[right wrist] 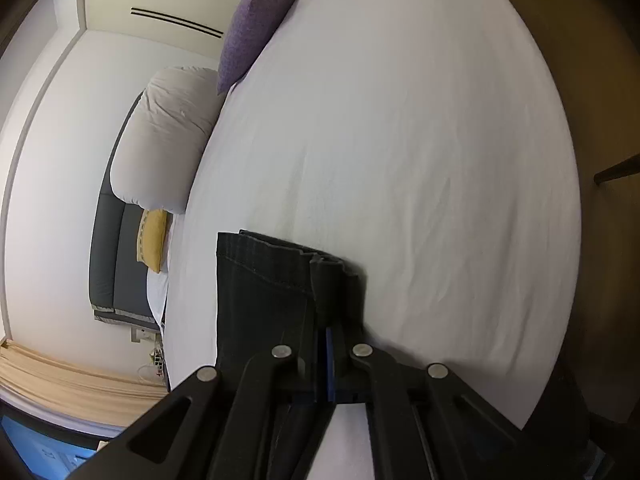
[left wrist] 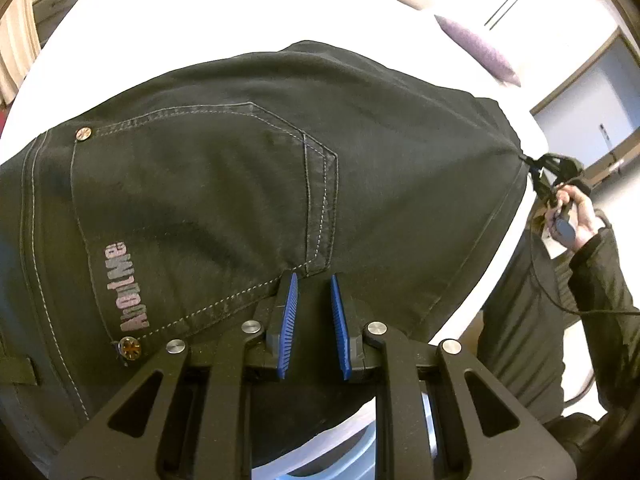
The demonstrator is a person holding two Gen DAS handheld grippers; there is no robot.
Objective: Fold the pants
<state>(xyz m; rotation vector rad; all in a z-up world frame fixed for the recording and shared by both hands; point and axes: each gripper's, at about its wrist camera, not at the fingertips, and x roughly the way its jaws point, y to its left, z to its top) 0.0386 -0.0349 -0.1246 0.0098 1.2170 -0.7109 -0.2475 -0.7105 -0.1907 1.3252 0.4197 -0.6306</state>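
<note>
White bed sheet (right wrist: 400,140) stretches toward a purple cushion (right wrist: 256,24) and grey pillow (right wrist: 164,136). Black jeans (left wrist: 240,184) lie across it, seat up, back pocket (left wrist: 192,200) showing. Left tool (left wrist: 313,284) sits spread over the seat. Right tool (right wrist: 326,332) is pressed together, pinching the folded hem end (right wrist: 280,268). Denim looks heavy, limp yet grippy; thick seams and hems likely give the surest hold.

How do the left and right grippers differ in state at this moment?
The left gripper is open, its blue pads apart over the pants; the right gripper is shut on the pants' edge. The left grips nothing; the right pinches folded fabric. Both are at the pants on the white bed.
</note>
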